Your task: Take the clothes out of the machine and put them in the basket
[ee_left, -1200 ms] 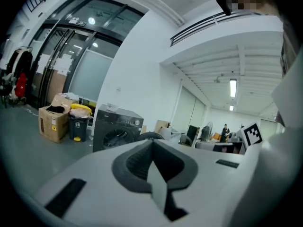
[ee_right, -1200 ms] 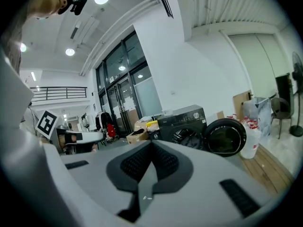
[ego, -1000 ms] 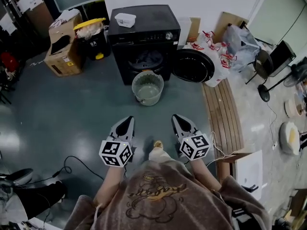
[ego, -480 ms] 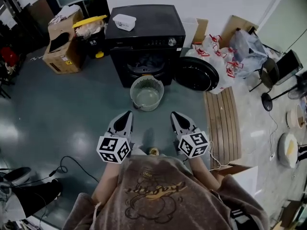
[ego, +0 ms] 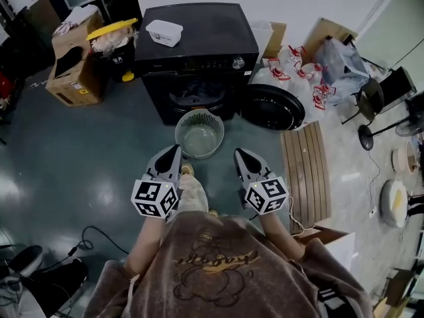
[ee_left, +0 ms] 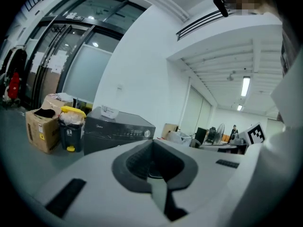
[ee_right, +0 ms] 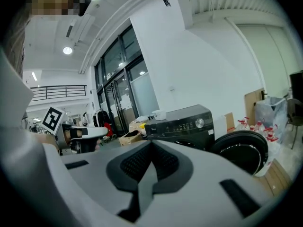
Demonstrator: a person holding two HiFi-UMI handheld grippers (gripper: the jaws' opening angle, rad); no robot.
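Note:
A black front-loading machine (ego: 197, 52) stands against the far wall, its round door (ego: 271, 108) swung open to the right. Dark clothes (ego: 192, 98) show inside the drum opening. A pale green round basket (ego: 199, 132) sits on the floor right in front of the machine. My left gripper (ego: 173, 152) and right gripper (ego: 240, 155) are held side by side just short of the basket, both shut with nothing in them. The machine (ee_left: 116, 131) shows ahead in the left gripper view, and the machine (ee_right: 184, 124) with its open door (ee_right: 241, 150) in the right gripper view.
A cardboard box (ego: 69, 61) and a yellow-lidded bin (ego: 112, 42) stand left of the machine. White bags (ego: 298, 78) are piled to its right. A wooden pallet (ego: 306, 171) lies at right. A white tub (ego: 164, 32) rests on the machine's top. Cables (ego: 99, 237) trail on the floor.
The person has walked toward the machine; the machine and basket have drawn nearer, and both grippers now reach the basket's near rim. Both stay shut.

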